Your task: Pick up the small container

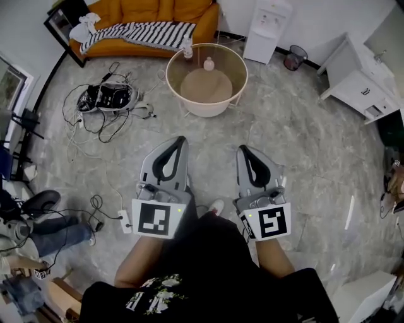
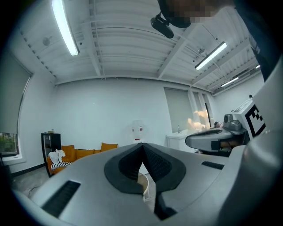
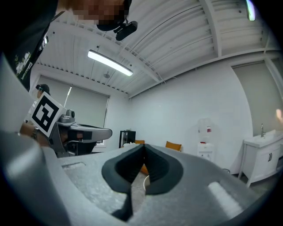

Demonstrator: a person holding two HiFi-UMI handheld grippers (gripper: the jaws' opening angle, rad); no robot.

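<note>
Left gripper (image 1: 181, 139) and right gripper (image 1: 242, 149), both clenched shut with nothing between the jaws, are held level side by side. Well ahead of their tips stands a round glass-topped table (image 1: 245, 76), where the small white container (image 1: 208, 64) sits near a bottle (image 1: 187, 48).

Tabletop mostly hidden, its load tiny

Behind the left claw (image 2: 142, 145) and right claw (image 3: 143, 146), only a rim sliver of the far round tabletop (image 2: 145, 188) shows. In the head view its container (image 1: 208, 64) and bottle (image 1: 187, 49) are too small for detail; the sofa (image 1: 151, 14) is cut off at the top edge.
</note>
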